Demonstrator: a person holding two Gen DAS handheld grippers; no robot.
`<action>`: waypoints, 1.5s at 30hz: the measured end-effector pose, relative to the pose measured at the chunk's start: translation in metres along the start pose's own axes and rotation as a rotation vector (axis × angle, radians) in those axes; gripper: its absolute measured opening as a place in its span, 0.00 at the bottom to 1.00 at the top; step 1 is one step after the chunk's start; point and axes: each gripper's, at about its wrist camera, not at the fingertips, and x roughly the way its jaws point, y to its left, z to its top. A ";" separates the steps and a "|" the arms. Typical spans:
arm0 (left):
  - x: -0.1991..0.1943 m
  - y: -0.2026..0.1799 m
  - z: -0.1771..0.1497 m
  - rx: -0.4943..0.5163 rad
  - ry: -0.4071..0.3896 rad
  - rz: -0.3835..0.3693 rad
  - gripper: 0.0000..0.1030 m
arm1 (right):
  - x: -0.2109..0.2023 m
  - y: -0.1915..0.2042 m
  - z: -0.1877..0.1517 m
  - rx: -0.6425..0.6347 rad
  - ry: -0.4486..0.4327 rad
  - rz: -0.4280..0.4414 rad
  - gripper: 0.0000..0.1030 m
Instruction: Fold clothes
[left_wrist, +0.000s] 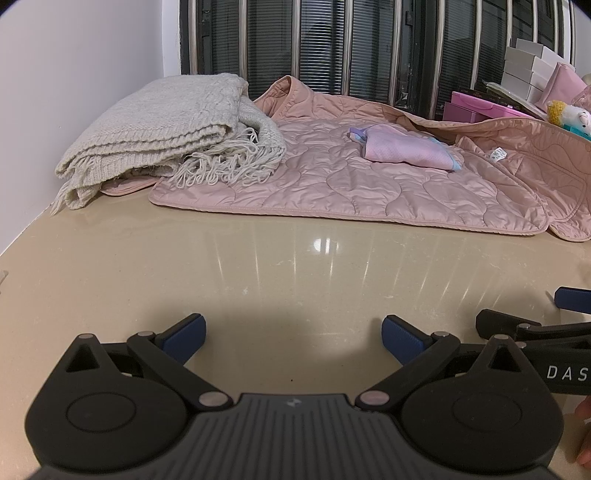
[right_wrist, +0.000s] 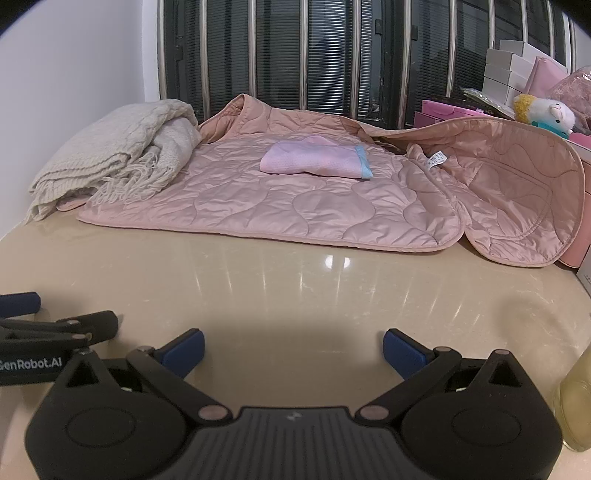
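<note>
Clothes: three pieces lie at the far side of the glossy beige stone table (left_wrist: 258, 273), well beyond both grippers; neither gripper holds any of them
Left gripper (left_wrist: 293, 338): black frame, two blue-padded fingers spread wide with nothing between them; it hovers over bare table, tilted downward
Right gripper (right_wrist: 293, 349): same build, jaws equally wide and empty; just beside the left one, each showing at the edge of the other's view
Pink quilted jacket (right_wrist: 295, 199): one; spread flat, its right-hand panel flipped up with a white label showing; nearest garment to the grippers
Small lilac mesh garment with a blue trim (right_wrist: 314, 160): one; folded, resting on top of the jacket
Cream knitted fringed blanket (left_wrist: 166, 129): one; folded, at the left by the white wall, overlapping the jacket's left edge
Surroundings: dark barred window (left_wrist: 369, 44) behind; stacked white boxes (right_wrist: 506, 70), pink boxes (right_wrist: 454, 110) and one white plush toy (right_wrist: 550, 114) at far right
Hard to make out: a yellowish translucent object (right_wrist: 576, 406) cut off by the right edge; a fingertip (left_wrist: 583, 410) at the frame edge in the left view
</note>
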 end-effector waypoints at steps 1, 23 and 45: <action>0.000 0.000 0.000 0.000 0.000 0.000 0.99 | 0.000 0.000 0.000 0.000 0.000 0.000 1.00; 0.000 0.000 0.000 0.001 0.000 0.000 0.99 | 0.000 0.000 0.000 0.001 -0.001 -0.001 1.00; 0.000 0.000 0.000 0.001 0.000 0.000 0.99 | 0.000 0.000 -0.001 0.001 -0.001 0.000 1.00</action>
